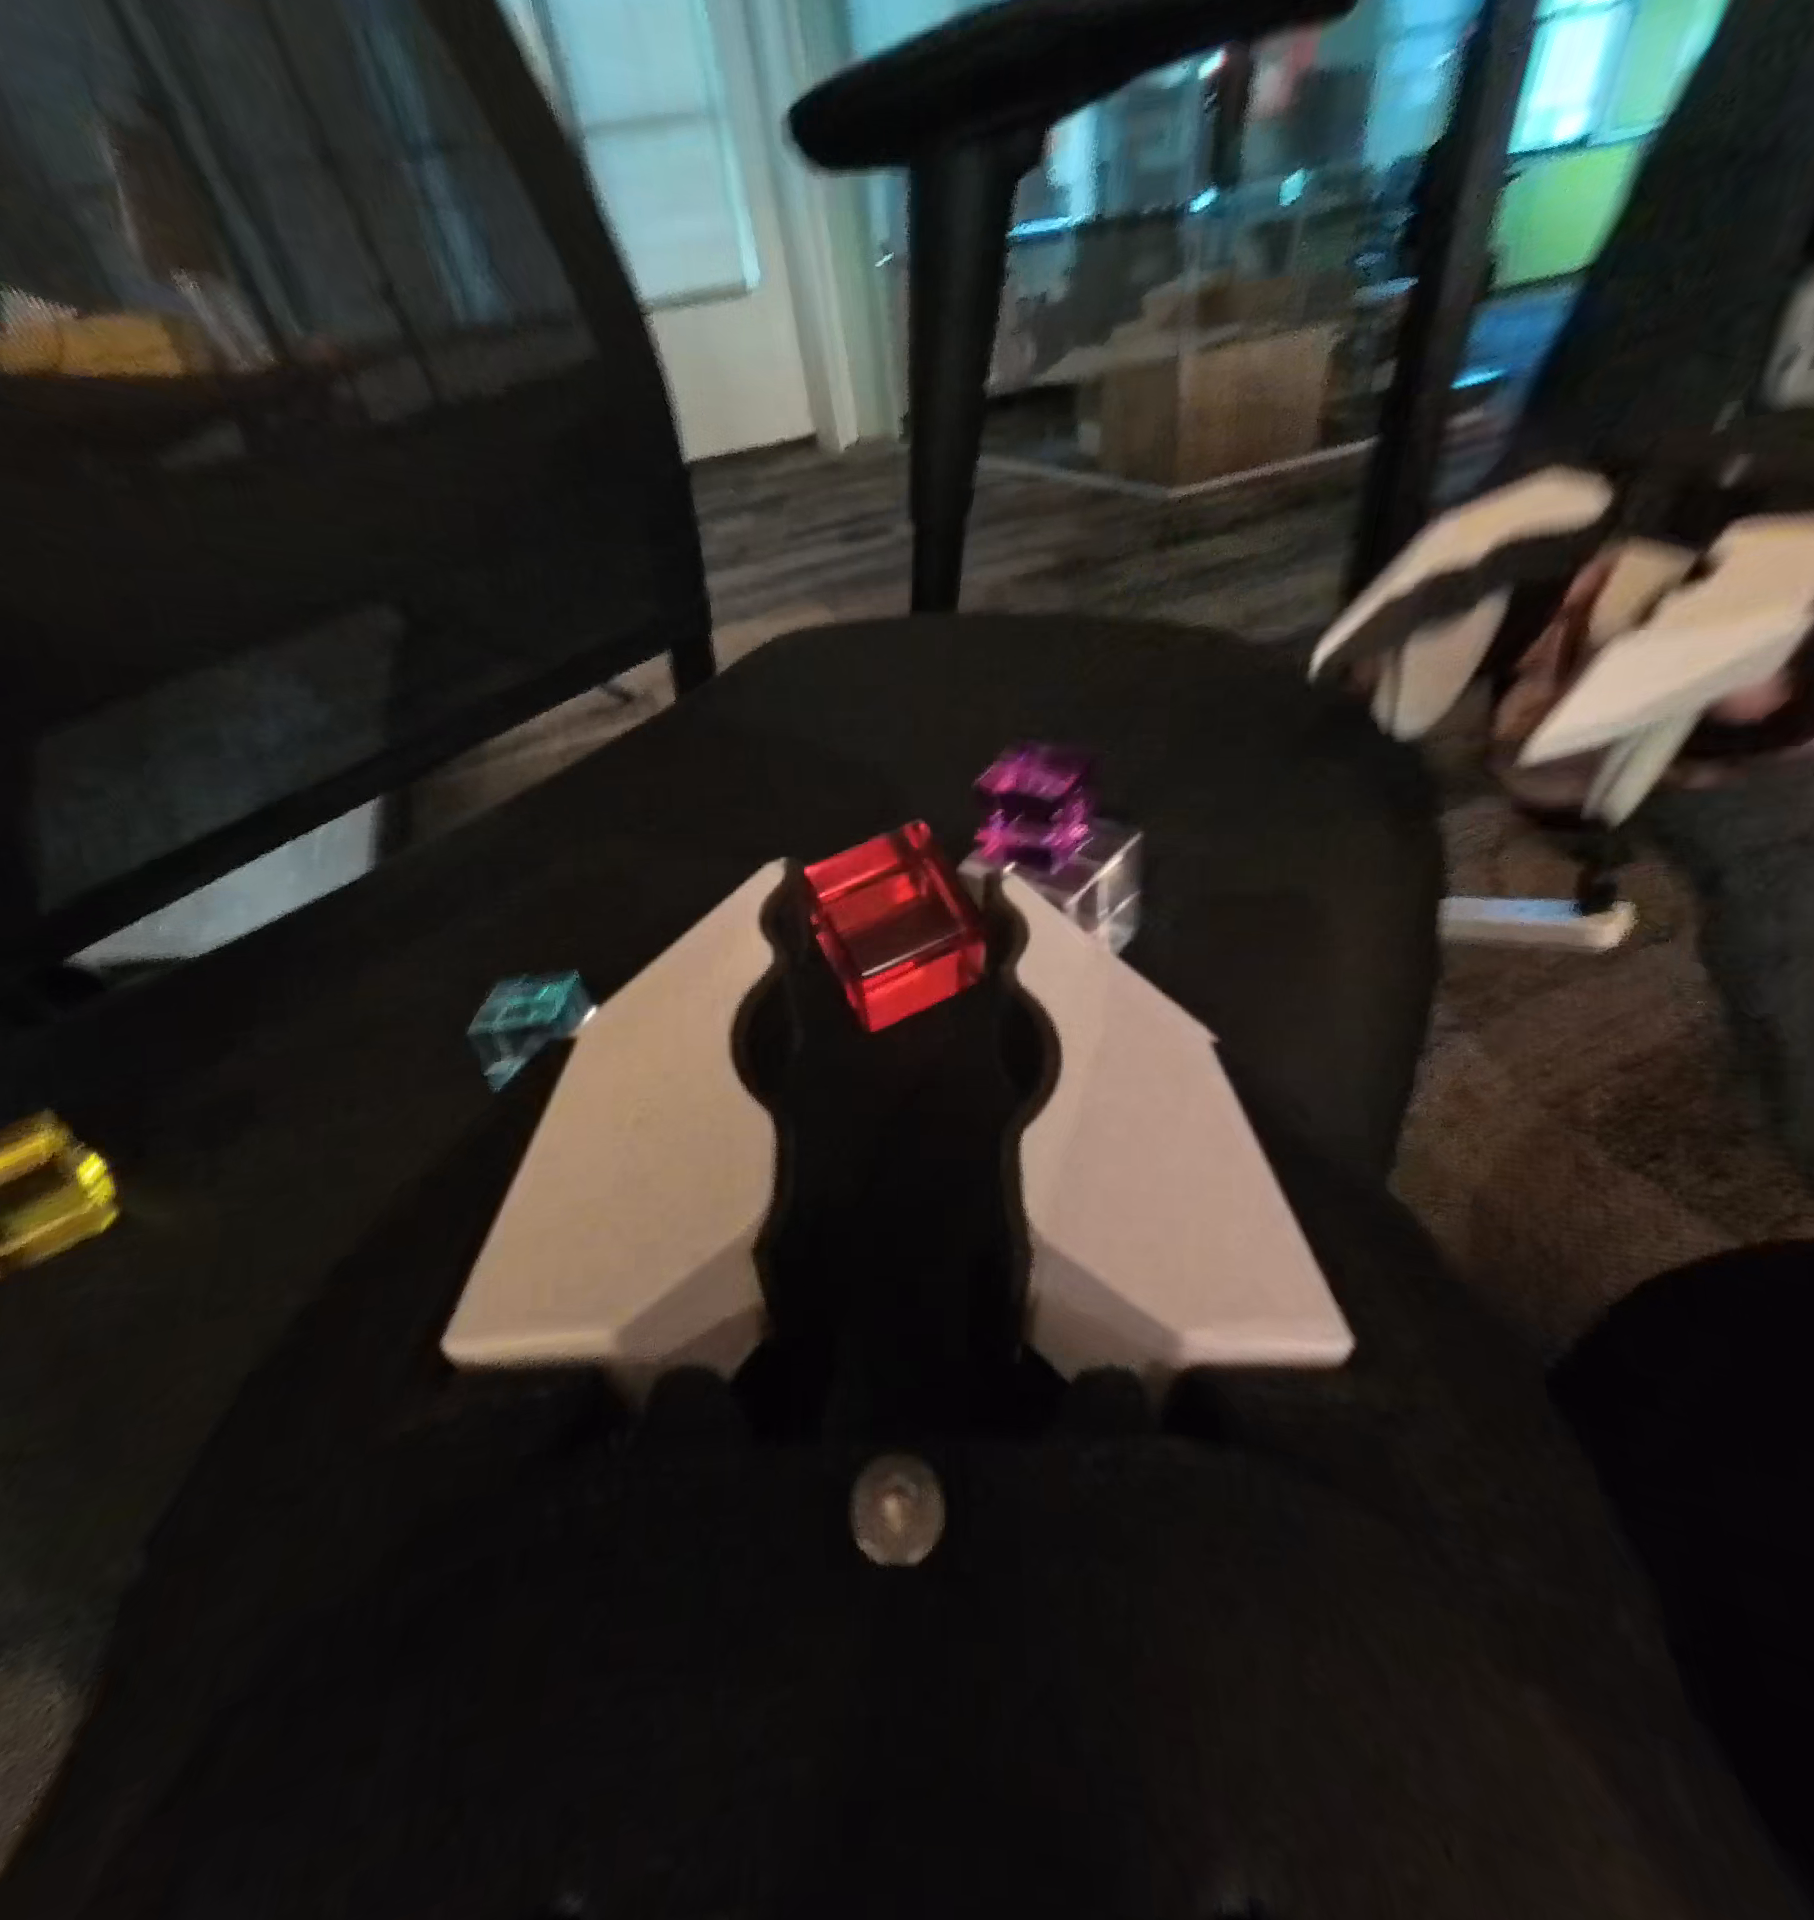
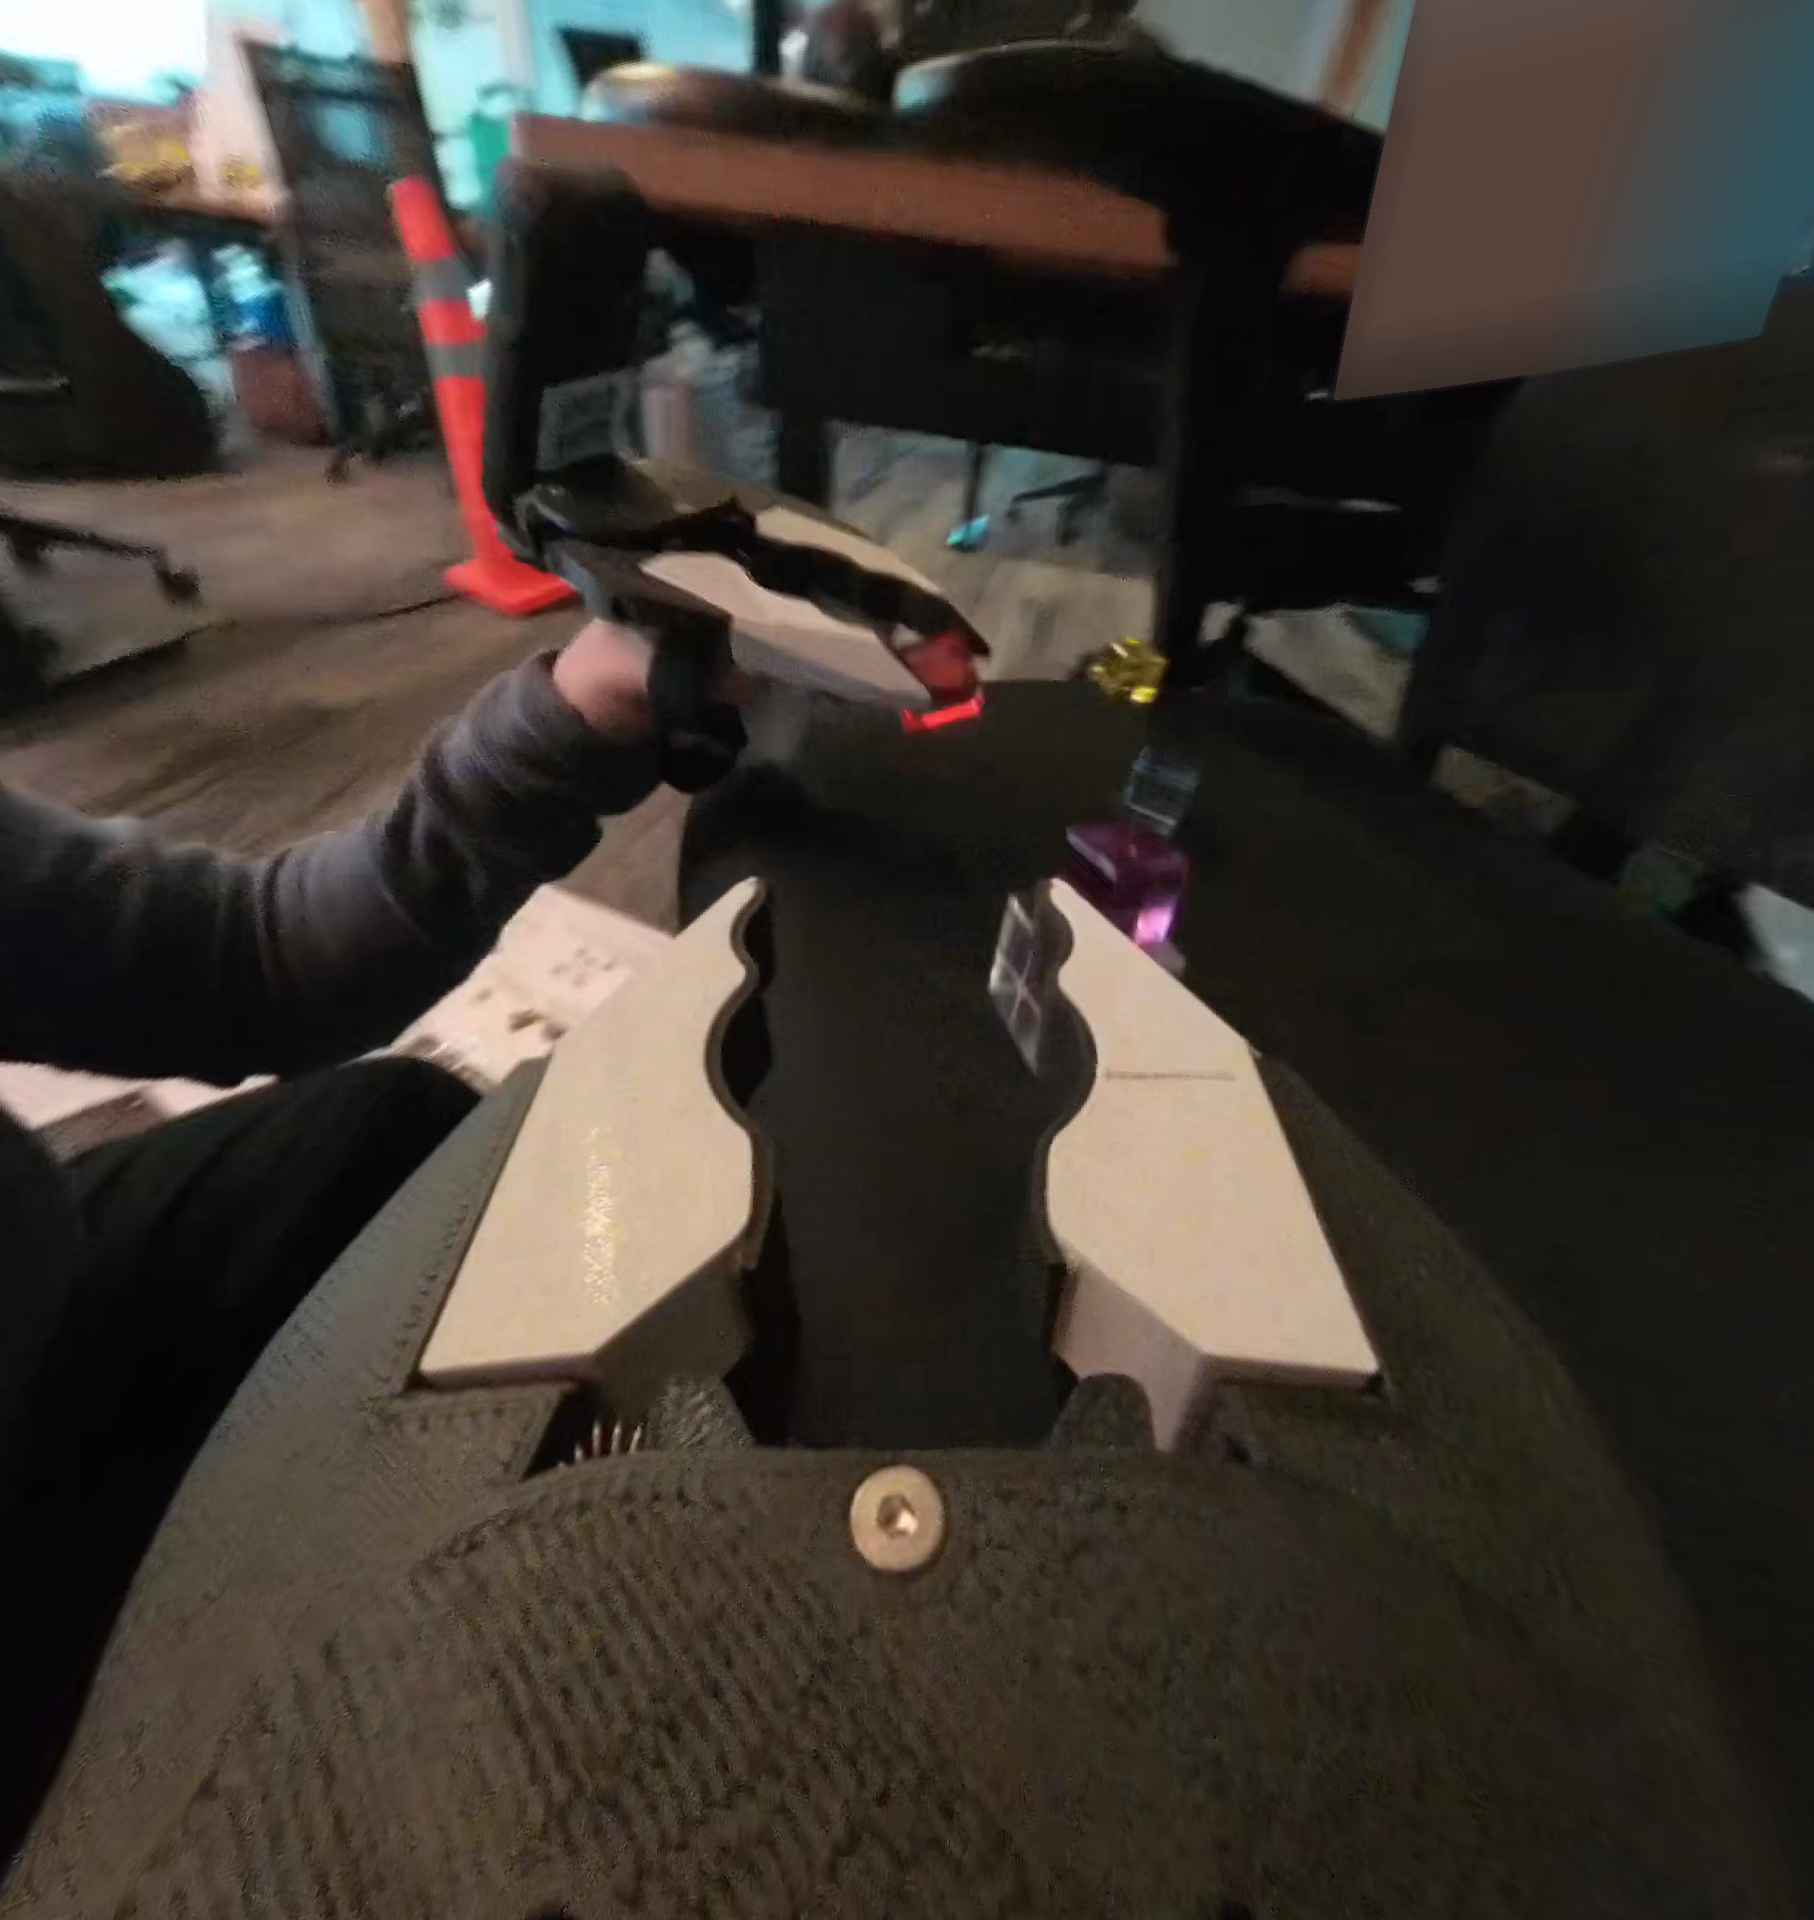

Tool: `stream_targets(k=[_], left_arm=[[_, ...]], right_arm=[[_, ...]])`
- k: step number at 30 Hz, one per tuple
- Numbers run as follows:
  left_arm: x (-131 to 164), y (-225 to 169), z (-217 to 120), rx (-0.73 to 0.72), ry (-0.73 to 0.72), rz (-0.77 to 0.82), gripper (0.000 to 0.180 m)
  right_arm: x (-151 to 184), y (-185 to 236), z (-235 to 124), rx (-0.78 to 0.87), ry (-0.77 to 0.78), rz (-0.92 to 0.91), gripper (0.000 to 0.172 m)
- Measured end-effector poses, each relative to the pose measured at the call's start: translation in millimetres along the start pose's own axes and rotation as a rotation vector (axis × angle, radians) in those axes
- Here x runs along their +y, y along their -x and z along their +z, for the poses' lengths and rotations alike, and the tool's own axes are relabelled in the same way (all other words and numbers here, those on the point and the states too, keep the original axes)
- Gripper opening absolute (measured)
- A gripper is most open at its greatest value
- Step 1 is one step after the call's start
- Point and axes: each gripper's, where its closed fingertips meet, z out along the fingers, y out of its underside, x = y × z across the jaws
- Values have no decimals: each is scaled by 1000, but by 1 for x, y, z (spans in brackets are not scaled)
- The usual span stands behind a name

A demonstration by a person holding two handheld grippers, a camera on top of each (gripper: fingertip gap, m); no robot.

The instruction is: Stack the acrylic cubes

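Left wrist: red cube (image 1: pixel 895 925) btwn jaws.

Office or lab: mesh office chairs (image 1: pixel 259 468), desk (image 2: pixel 841 197), cardboard boxes (image 1: pixel 1215 395), traffic cone (image 2: pixel 456 364).

one cube (image 1: pixel 1035 805) on another cube (image 1: pixel 1095 894) | chair seat (image 1: pixel 1246 779) beneath both

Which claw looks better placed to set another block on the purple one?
The left. Its claw is clamped on a red cube just short of the purple cube, which sits atop a clear cube. The right claw is open with nothing between its fingers.
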Motion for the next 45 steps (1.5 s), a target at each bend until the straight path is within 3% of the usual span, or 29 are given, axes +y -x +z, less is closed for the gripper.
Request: stream_targets(k=[3,6,10,13,18,41,45], left_arm=[[-26,-18,6,181,-35,-29,34],[-44,-30,21,357,11,29,34],[-49,-53,40,634,92,109,33],[-40,-58,54,733,182,164,33],[-19,-53,70,788,297,199,33],[-7,-40,80,811,311,133,35],[-21,-24,79,673,239,125,102]], right_arm=[[29,6,-25,147,-52,61,46],[38,11,-45,172,-165,71,36],[52,-13,-64,264,-182,106,35],[64,-22,-68,324,-138,83,35],[71,-26,-68,369,-84,32,35],[74,-22,-61,316,-90,43,35],[73,-21,-62,308,-102,48,36]])
